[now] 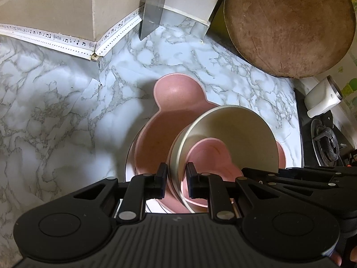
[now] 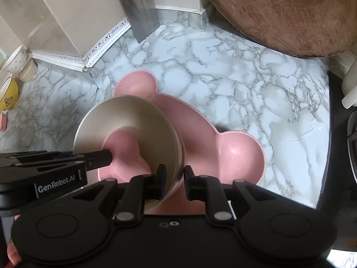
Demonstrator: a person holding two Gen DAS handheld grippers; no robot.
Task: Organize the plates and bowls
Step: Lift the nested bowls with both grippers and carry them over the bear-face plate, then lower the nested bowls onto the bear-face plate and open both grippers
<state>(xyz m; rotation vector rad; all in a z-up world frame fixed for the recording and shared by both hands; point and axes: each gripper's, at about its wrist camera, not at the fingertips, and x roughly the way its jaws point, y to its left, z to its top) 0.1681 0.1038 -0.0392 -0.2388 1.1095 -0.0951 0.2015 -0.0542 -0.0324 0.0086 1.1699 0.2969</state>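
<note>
A cream bowl (image 1: pixel 241 131) with a small pink bear-shaped dish (image 1: pixel 207 156) inside it sits tilted over a large pink bear-shaped plate (image 1: pixel 169 93) on the marble counter. My left gripper (image 1: pixel 176 176) is shut on the bowl's near rim. In the right wrist view the same bowl (image 2: pixel 125 116) has its rim pinched by my right gripper (image 2: pixel 175 176), which is shut on it. The left gripper (image 2: pixel 104 157) reaches in from the left onto the opposite rim. The big plate (image 2: pixel 236 151) spreads out below the bowl. Whether bowl and plate touch is unclear.
A round wooden board (image 1: pixel 290 22) leans at the back right. A steel cleaver blade (image 1: pixel 151 6) stands against the wall. A stove burner (image 1: pixel 325 143) and a white appliance (image 1: pixel 321 98) are at the right. Cups (image 2: pixel 17 60) and a yellow bowl (image 2: pixel 7 93) are at the far left.
</note>
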